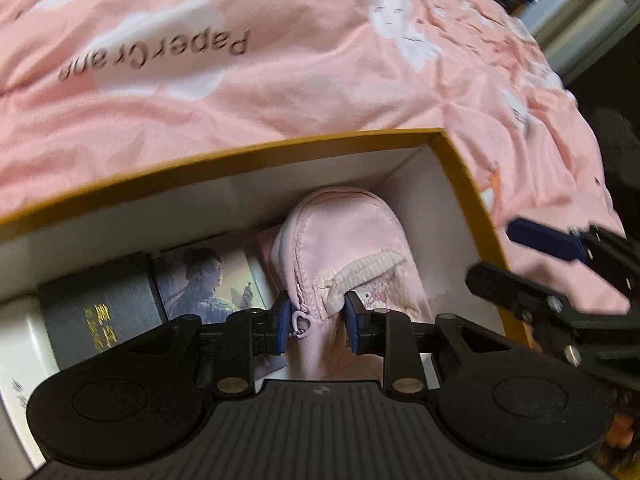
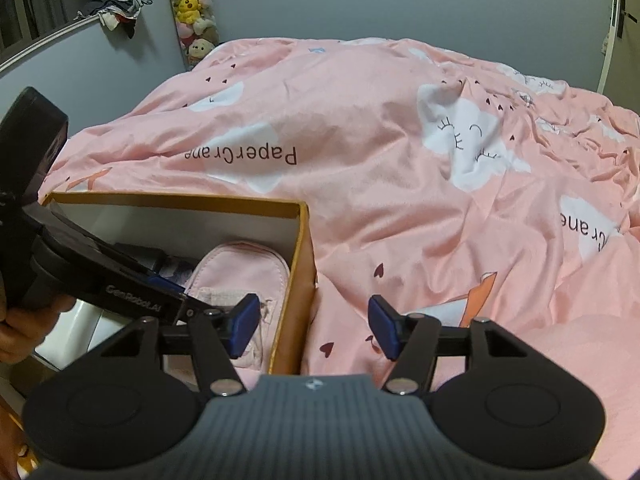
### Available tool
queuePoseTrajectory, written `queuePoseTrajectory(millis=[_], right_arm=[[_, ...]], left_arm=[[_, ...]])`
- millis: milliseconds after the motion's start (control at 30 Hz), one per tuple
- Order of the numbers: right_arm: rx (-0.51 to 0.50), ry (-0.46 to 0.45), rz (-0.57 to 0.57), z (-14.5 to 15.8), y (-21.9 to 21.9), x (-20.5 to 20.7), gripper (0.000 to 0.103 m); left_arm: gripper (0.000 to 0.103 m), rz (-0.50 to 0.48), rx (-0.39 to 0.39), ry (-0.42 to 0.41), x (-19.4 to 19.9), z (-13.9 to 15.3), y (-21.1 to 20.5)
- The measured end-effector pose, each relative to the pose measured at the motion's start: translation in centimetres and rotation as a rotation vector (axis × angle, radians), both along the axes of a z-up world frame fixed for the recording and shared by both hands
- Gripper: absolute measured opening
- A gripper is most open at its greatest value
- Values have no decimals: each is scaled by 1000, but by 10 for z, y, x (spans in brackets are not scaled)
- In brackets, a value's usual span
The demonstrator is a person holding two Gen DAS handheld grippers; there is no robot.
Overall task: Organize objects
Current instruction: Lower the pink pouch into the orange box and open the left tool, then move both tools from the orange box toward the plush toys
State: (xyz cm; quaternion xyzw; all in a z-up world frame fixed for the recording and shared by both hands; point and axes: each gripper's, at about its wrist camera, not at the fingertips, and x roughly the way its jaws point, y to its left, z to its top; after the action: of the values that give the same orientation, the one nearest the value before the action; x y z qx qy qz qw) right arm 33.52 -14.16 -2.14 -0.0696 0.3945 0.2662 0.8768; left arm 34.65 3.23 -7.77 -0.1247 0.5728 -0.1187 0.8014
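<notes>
Gripping the pink zip pouch (image 1: 352,248), the left gripper (image 1: 316,316) has its blue pads (image 1: 282,318) pressed on both sides of the pouch's near end, right by the zipper and its small heart-shaped pull (image 1: 300,317). Pouch sits inside the open cardboard box (image 1: 280,145), in the far right corner, long side running along the box's right wall. Box has a mustard-yellow rim, white inside.

Also in the box, left of the pouch: a picture card or booklet w/ a painted figure (image 1: 208,280), then a dark grey case w/ gold characters (image 1: 100,304), then a white item (image 1: 18,344) at the far left edge, can't tell what it is.

Right gripper (image 2: 314,326) is spread apart w/ nothing between the pads, hanging over the box's right wall and the bedding just beside it. Left-hand pad (image 2: 244,324) is over the pouch end, the right-hand pad over the pink cover. In the left wrist view this gripper shows at the right edge, outside the box.

Box rests on a pink duvet (image 2: 380,216) w/ white clouds, small hearts and "PaperCrane" lettering. A hand (image 2: 20,332) holds the left gripper's handle at the left edge of the right wrist view. Bkgd: grey wall, hanging column of plush toys (image 2: 194,8), clothes heap (image 2: 118,4) on a window ledge, door at far right.
</notes>
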Motion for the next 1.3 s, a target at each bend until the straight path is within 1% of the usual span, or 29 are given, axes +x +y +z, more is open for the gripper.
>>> queuePoseTrajectory(millis=[100,167,233,367,433,567,667,833,967,1067,1133,1233,1300], right_arm=[[-3,8,-6,-2,-1,-1,62],[-8,8,-8,-2,-1,-2,62],[-8,8,-6,-2,-1,-2,62],[-8,-4,0,1,-2,-7,65],[-12,-10,2,4,-2,-10,69],[-8,-20,-17,11,-7,-20,70],[26,-31,-29,21,-15,-35,71],[98,-51,-43,36,-28,-72,71],[154,-83,-75,45,-37,-108,72],[179,-60,-82,45,-43,-136,73],[194,-37,-99,41,-45,-153,73],[205,39,-117,31,-43,-176,73],[200,92,-120,20,-39,-189,71]], left_arm=[[36,58,-17,9,1,-6,3],[41,66,3,-2,-1,-5,1],[43,55,27,-21,-5,-2,-2],[56,66,56,-29,-8,5,-2],[57,75,48,-35,-10,9,0],[57,85,50,-88,-25,30,2],[57,73,55,-173,-50,59,2],[56,51,65,-341,-113,109,4],[56,55,75,-437,-167,133,8],[56,71,105,-480,-208,142,13],[56,103,132,-497,-235,141,17],[51,143,160,-466,-265,127,24],[46,154,145,-423,-277,113,27]])
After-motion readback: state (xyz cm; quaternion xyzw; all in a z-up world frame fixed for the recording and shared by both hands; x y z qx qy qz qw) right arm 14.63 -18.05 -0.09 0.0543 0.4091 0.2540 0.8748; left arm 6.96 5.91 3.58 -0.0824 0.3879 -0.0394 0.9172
